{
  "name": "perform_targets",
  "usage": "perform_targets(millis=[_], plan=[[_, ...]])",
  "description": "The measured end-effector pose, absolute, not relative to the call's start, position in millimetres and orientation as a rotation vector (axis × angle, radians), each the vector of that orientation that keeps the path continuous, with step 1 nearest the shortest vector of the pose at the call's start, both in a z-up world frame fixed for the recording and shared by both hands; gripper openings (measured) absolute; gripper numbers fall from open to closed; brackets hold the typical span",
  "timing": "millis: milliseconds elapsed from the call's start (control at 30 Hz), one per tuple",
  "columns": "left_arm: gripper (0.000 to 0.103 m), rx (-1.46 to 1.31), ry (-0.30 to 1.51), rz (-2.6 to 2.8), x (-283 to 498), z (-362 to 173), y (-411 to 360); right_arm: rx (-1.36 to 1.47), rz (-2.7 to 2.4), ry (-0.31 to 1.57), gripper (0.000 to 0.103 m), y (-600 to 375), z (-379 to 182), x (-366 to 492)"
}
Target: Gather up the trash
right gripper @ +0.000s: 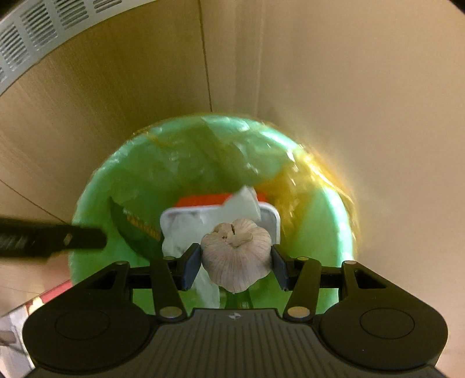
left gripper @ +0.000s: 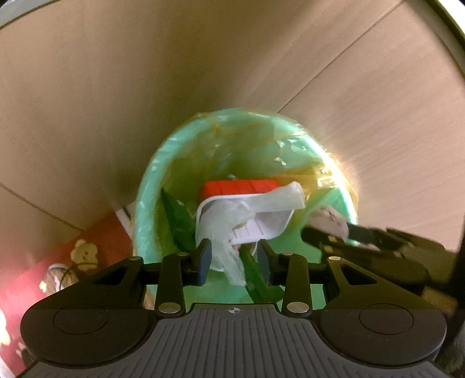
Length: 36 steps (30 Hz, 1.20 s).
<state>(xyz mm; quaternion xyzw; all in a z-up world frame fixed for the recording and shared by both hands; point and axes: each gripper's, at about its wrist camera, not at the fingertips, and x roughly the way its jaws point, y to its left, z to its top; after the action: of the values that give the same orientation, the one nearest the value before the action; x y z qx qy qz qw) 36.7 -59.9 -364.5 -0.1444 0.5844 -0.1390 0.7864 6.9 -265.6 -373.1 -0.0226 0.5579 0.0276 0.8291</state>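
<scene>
Left claw (left gripper: 234,260) hangs above the green bin (left gripper: 145,186) with its blue pads (left gripper: 203,261) standing apart and pressing on nothing; a limp strip of clear plastic film (left gripper: 229,258) and a dark green wrapper (left gripper: 252,273) show in the gap, but they lie down inside the bin rather than in any grip.

On the far left of the left wrist view, a red cloth printed with teddy bears (left gripper: 84,253) lies beside the bin. The bin itself is lined with a thin greenish bag (left gripper: 261,136) that shines yellow on its right side. Inside it, from the left: another piece of dark green wrapper (left gripper: 177,215), a white plastic tray (left gripper: 261,229) with film spilling over it, and a red container (left gripper: 238,187) behind the tray.

Right claw (right gripper: 236,263) is closed on a head of garlic (right gripper: 236,256), one blue pad against each side of the bulb, its stem end turned toward the camera. The garlic hangs directly over the open mouth of the bin (right gripper: 96,186), above the white tray (right gripper: 177,218). In the left wrist view the same claw (left gripper: 325,232) comes in from the right over the bin's rim, blurred, with the pale garlic (left gripper: 328,216) between its fingers.

Pale wood-grain flooring (left gripper: 363,116) with thin seams surrounds the bin. A grey perforated panel (right gripper: 43,23) curves across the upper left corner of the right wrist view.
</scene>
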Motion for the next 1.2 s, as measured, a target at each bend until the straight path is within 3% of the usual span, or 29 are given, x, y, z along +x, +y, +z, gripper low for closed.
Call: perform_targets(millis=[333,500,767,967,1067,1100,1133,1200], plan=[[0.038,-0.362,1.224,-0.273,32.0,-347.3,-48.5,-0.019,0.030,1.105,0.063,-268.2,-355.9,17.3],[0.038,-0.298,1.120,-0.331,28.4,-271.9,-56.4,0.074,0.012,1.069,0.063,-274.2,-302.2,-5.0],[0.038,-0.253,0.797,-0.284,-29.9,-110.4,-34.7,0.203,0.163,0.900,0.068,-252.2,-154.9,-34.3],[0.038,-0.191,0.611,-0.174,-78.7,-49.0,-14.3,0.134,0.298,0.753,0.073,-214.7,-75.4,-56.0],[0.030,-0.140,0.568,-0.153,-92.9,-45.3,-17.4,0.133,0.320,0.697,0.073,-203.1,-57.6,-61.5],[0.019,-0.150,0.561,-0.155,-96.1,-44.9,-17.1,0.124,0.320,0.678,0.073,-200.5,-54.3,-64.4],[0.015,-0.164,0.556,-0.163,-98.3,-45.5,-15.0,0.111,0.318,0.664,0.073,-199.1,-52.4,-65.2],[0.015,-0.186,0.549,-0.174,-104.0,-44.3,-14.9,0.071,0.324,0.635,0.073,-194.5,-47.2,-71.6]])
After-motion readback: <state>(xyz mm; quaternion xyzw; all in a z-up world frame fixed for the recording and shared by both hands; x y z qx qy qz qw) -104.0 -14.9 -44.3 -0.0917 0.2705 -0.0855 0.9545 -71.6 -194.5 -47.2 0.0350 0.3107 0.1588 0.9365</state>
